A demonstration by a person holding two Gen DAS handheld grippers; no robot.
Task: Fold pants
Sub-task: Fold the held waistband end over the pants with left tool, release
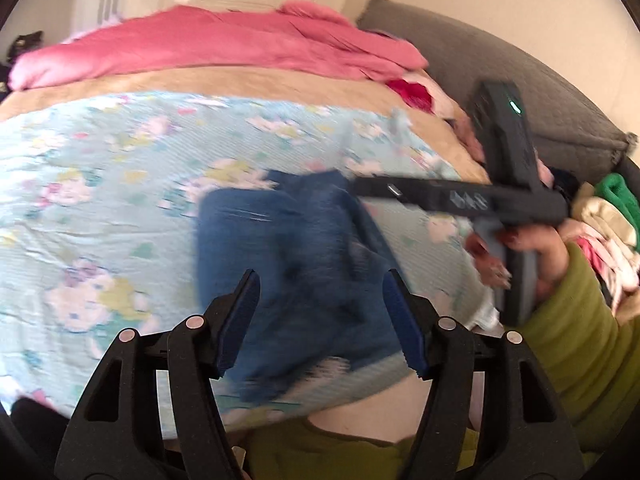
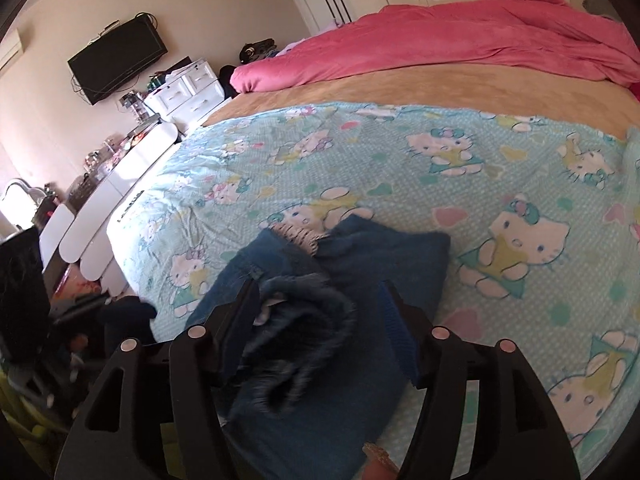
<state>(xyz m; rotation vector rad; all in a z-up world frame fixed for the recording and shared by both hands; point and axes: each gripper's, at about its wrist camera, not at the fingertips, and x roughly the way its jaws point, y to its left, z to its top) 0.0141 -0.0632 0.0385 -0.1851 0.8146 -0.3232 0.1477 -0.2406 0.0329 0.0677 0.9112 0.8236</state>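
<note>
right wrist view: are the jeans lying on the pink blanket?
No. The jeans lie on the light-blue cartoon-cat sheet; the pink blanket is bunched at the far side of the bed, apart from them.

Open sheet point(image 2: 400, 168) (beyond jeans point(image 2: 320, 280))

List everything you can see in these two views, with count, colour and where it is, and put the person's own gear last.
pants: one pair, dark blue denim, bunched on the sheet at the near edge of the bed
sheet: one, pale blue with cartoon cats, spread over the near part of the bed
blanket: one, tan, beyond the sheet
duvet: one, pink, heaped at the far side
television: one, black, on the wall
drawer unit: one, white, under the television
clothes pile: mixed green, cream, pink, far right
left gripper: black, blue pads, open above the pants
right gripper: black, open over the pants
</note>
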